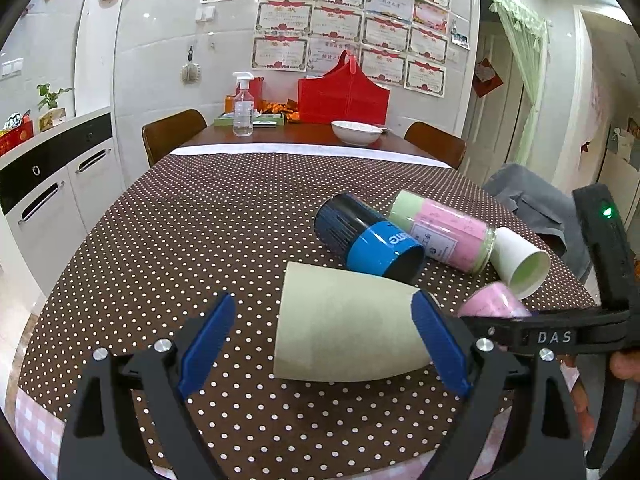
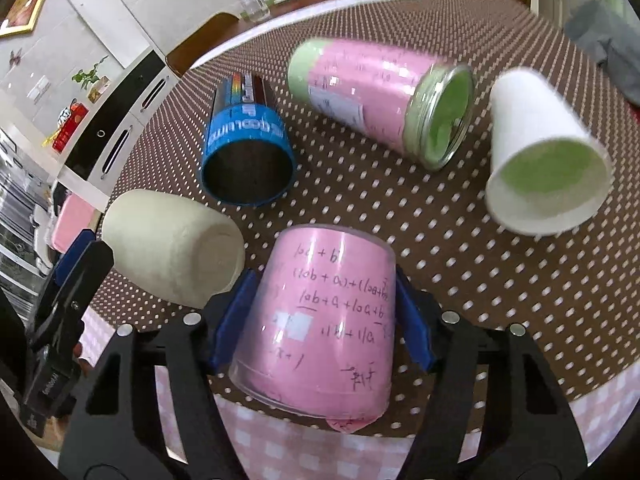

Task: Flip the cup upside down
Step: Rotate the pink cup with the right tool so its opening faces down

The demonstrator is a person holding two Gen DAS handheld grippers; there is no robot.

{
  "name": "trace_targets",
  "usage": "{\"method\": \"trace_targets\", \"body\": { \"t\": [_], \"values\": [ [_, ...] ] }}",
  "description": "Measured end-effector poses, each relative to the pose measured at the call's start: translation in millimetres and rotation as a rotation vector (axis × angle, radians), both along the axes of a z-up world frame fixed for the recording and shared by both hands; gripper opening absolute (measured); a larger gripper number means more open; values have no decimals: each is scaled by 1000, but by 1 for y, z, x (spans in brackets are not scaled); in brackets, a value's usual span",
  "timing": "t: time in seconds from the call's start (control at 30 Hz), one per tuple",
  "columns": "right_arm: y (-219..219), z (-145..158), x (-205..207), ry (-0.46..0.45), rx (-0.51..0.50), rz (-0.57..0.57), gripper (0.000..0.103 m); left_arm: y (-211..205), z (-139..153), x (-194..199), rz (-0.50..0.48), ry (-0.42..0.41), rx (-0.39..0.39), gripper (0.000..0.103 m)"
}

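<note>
A beige cup (image 1: 344, 324) lies on its side on the dotted tablecloth, between the blue pads of my left gripper (image 1: 324, 340). The jaws stand wide; the right pad touches the cup, the left pad is apart from it. The cup also shows in the right wrist view (image 2: 172, 248). My right gripper (image 2: 324, 316) is shut on a pink clear cup (image 2: 324, 320) with handwriting, held rim toward the camera at the table's near edge. In the left wrist view the pink cup (image 1: 494, 302) shows just right of the beige one.
A blue-and-black can (image 2: 248, 148), a pink-and-green jar (image 2: 380, 100) and a white cup with green inside (image 2: 540, 156) lie on their sides further in. A bowl (image 1: 356, 132), spray bottle (image 1: 243, 108) and red basket (image 1: 344, 92) stand at the far end. Chairs flank the table.
</note>
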State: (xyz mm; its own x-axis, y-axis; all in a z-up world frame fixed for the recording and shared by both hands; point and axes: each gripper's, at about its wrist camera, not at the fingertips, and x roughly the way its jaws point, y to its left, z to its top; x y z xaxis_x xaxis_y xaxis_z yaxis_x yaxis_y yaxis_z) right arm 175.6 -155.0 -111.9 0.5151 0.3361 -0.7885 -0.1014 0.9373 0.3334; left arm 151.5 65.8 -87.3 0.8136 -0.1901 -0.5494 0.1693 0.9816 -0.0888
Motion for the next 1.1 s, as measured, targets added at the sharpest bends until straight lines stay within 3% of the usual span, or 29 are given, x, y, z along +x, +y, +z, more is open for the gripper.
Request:
{"method": "trace_targets", "body": {
  "t": [0.27, 0.63, 0.73, 0.93, 1.1],
  "values": [
    [-3, 13, -3, -222, -131, -24, 64, -5, -1, -4, 8, 6, 2, 88],
    [-3, 6, -13, -307, -178, -21, 58, -11, -3, -2, 18, 21, 9, 88],
    [-6, 7, -10, -277, -164, -23, 58, -13, -2, -2, 17, 22, 5, 88],
    [-13, 12, -4, -118, -88, 9, 60, -14, 0, -3, 11, 17, 3, 88],
    [-12, 14, 23, 17, -65, 31, 69, -13, 0, 1, 5, 20, -9, 88]
  ]
}}
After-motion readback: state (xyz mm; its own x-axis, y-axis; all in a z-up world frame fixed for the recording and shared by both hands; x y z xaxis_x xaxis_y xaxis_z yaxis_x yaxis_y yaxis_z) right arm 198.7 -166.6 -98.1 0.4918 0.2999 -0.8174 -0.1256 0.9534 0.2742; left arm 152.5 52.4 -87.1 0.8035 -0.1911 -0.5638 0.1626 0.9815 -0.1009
